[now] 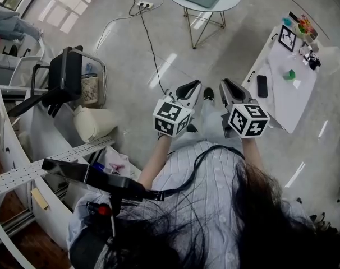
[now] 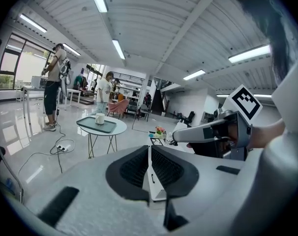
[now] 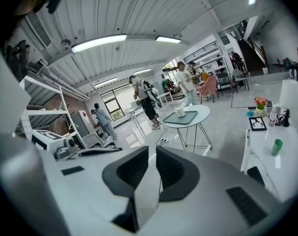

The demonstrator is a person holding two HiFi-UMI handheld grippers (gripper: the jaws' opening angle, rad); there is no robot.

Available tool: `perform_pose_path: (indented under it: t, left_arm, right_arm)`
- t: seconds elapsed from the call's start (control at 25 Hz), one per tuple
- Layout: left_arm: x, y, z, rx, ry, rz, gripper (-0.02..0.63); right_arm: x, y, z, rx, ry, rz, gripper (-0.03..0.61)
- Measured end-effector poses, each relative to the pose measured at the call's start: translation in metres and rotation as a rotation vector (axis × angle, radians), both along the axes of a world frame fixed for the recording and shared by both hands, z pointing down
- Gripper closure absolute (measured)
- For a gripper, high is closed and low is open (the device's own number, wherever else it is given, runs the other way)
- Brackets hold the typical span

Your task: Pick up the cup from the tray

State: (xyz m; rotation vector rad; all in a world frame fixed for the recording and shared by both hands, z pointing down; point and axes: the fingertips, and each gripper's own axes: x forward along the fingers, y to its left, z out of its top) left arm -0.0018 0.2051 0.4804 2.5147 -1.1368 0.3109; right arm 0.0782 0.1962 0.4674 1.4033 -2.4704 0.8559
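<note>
Two grippers are in use. The left gripper [image 1: 188, 88] has its jaws clenched on nothing. The right gripper [image 1: 230, 89], just beside it, also has its jaws pressed together and empty. One white cup [image 2: 100, 118] stands upright on one dark rectangular tray [image 2: 97, 126]. The tray lies on one round bench [image 2: 122, 127] with thin metal legs, well apart from both grippers. One black cable [image 1: 150, 38] crosses the glossy floor [image 1: 102, 15] between. At the right stands one long white bench [image 1: 288, 94] carrying small items.
</note>
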Motion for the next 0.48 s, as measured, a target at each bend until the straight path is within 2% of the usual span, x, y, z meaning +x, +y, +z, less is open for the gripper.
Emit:
perform_pose_path:
  t: [0.48]
  left_arm:
    - [0.007, -0.138, -0.013, 0.013, -0.008, -0.03, 0.581]
  right_arm:
    - [0.001, -0.137, -0.014, 0.019, 0.009, -0.063, 0.514]
